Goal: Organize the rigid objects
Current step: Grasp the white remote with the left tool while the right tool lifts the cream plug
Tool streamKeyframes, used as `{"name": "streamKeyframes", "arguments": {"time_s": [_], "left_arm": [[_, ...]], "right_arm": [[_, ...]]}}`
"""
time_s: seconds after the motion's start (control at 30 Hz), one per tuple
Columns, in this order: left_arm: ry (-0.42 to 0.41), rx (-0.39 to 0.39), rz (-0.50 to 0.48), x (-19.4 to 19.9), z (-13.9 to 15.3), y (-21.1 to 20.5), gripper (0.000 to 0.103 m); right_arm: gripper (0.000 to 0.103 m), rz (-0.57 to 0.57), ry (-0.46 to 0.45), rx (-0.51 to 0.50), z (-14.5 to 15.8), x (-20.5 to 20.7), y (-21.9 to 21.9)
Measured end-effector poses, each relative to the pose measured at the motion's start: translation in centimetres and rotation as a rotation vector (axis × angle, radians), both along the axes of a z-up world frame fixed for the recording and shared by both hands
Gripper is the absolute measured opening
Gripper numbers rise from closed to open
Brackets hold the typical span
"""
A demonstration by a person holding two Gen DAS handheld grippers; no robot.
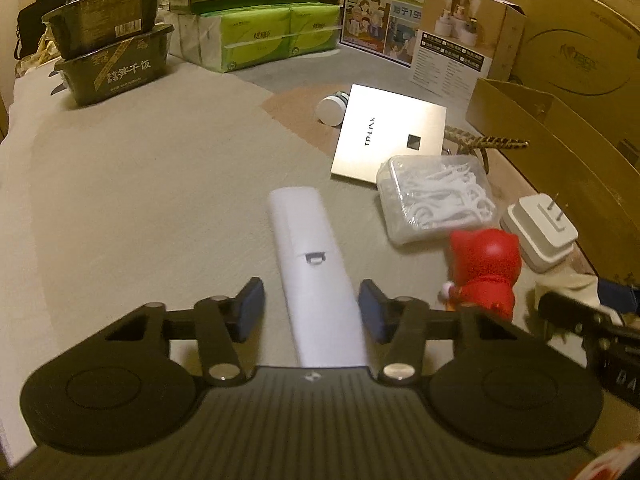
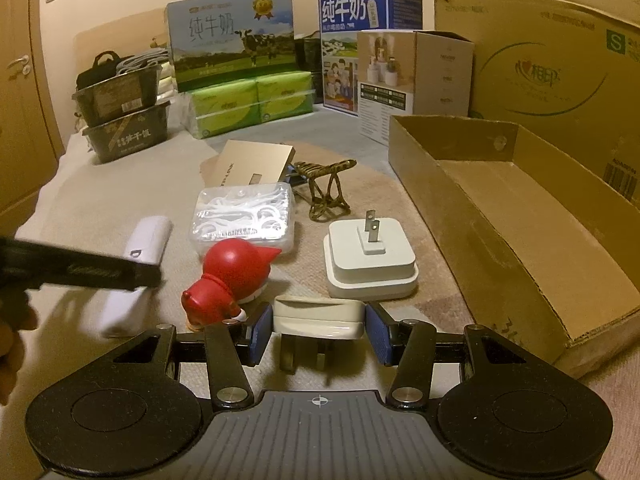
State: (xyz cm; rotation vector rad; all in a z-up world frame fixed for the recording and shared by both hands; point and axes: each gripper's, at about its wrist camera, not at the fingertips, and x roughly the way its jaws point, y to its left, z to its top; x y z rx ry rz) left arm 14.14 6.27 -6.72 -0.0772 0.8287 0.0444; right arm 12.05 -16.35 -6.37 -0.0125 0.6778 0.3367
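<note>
My left gripper (image 1: 311,312) is open with its pads either side of a long white case (image 1: 312,264) lying on the cloth; a small gap shows on each side. My right gripper (image 2: 319,332) is shut on a white three-pin plug adapter (image 2: 320,320), its pads against the adapter's sides. A red figurine (image 2: 228,276) stands just left of it. A white square plug (image 2: 370,256), a clear box of floss picks (image 2: 244,212), a gold TP-LINK box (image 2: 252,164) and a woven stand (image 2: 326,192) lie further ahead. An open cardboard tray (image 2: 520,216) lies to the right.
Two stacked black food tubs (image 2: 124,120) stand at the back left. Green tissue packs (image 2: 252,104), milk cartons (image 2: 232,40) and a beige product box (image 2: 412,80) line the back. A large cardboard box (image 2: 552,60) stands behind the tray. A white round jar (image 1: 332,109) lies by the gold box.
</note>
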Motion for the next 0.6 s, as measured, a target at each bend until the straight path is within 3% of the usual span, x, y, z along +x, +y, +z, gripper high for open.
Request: {"name": "streamKeyframes", "arguments": {"time_s": [0.2,0.3,0.6], "left_arm": [[-0.005,0.056,-0.036,1.4,-0.4,-0.4,0.047],[-0.009,0.047,-0.042,1.1,-0.3,-0.5,0.036],[0.009,0.054,-0.106,-4.5,0.3,-1.1,0.035]], "right_arm": [[0.051,-0.002,0.003,-0.002,0.0,0.1,0.0],[0.051,0.000,0.007,-0.003,0.1,0.0,0.0],[0.050,0.011,0.027,0.012,0.5,-2.2,-1.2]]}}
